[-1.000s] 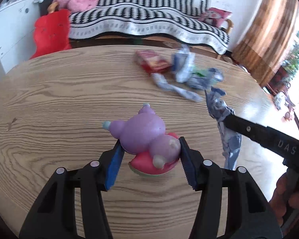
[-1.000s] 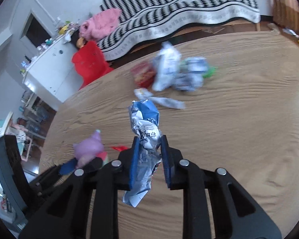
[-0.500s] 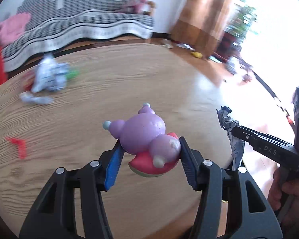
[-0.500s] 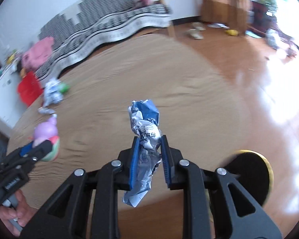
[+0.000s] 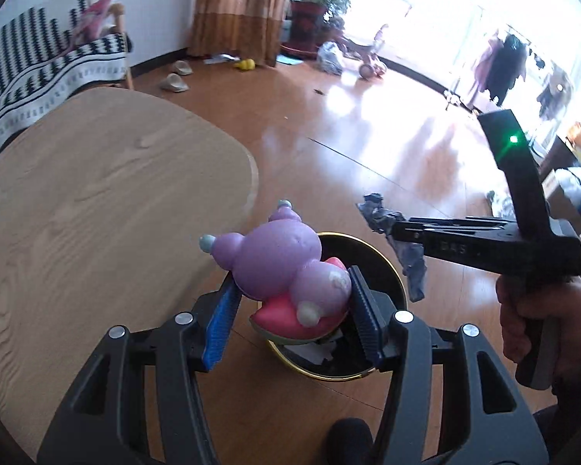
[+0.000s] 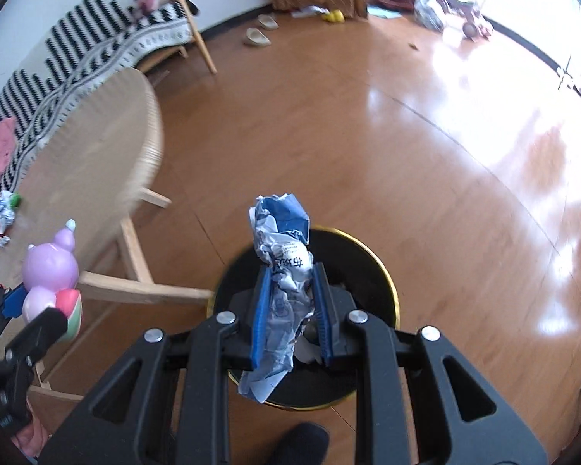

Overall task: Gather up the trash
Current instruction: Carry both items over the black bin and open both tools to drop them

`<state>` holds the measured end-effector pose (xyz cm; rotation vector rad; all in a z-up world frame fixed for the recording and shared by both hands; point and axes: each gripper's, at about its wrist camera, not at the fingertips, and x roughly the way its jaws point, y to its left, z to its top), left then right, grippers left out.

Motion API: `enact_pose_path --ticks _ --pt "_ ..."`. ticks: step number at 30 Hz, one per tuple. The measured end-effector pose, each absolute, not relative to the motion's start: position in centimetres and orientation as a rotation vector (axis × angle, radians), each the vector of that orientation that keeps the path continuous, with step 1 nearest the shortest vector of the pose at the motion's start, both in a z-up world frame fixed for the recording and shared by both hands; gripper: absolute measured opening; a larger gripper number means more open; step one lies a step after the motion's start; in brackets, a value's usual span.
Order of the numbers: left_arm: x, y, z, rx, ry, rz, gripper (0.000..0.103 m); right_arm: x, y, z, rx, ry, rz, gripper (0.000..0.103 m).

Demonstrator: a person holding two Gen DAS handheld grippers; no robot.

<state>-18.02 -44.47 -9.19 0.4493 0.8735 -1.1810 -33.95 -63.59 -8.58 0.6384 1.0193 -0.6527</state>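
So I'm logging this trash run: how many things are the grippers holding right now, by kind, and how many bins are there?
Toys held: 1, the toy in the left gripper
Wrappers held: 1, the wrapper in the right gripper
Bins: 1, the bin below
Total: 3

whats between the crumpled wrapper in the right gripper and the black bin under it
Nothing: in the right wrist view the crumpled wrapper hangs from the right gripper straight over the open black bin.

Glaring off glossy wood floor [image 6: 368,147]; striped sofa [image 6: 97,50] sitting along wall behind round table [image 5: 97,193], curtain [image 5: 240,7] hanging beyond.
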Motion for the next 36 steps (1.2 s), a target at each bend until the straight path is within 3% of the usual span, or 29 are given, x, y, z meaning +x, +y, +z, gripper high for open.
enact_pose_path --ticks 12,29,32,33,34,36 --pt "-18.7 -48.5 -12.0 0.517 0.913 -1.189 0.055 -35.4 -65.0 -13.5 0.689 1.154 -0.646 0.022" --pt "-19.1 -48.7 -12.4 0.531 0.916 -1.181 0.055 -35.1 -64.9 -13.3 0.697 1.145 -0.64 0.023" --pt "-19.3 -48.8 -12.3 0.533 0.916 -1.182 0.055 -35.1 -65.1 -13.2 0.7 1.136 -0.64 0.029" --pt "-19.3 -48.8 -12.3 0.533 0.915 -1.183 0.055 -35.1 -65.1 -13.1 0.7 1.132 -0.64 0.038" --pt "-19.3 -48.8 -12.3 0.534 0.915 -1.184 0.055 -35.1 -65.1 -13.0 0.7 1.126 -0.642 0.053" --pt "-19.3 -48.9 -12.4 0.534 0.916 -1.185 0.055 -35.2 -65.0 -12.7 0.688 1.113 -0.653 0.057"
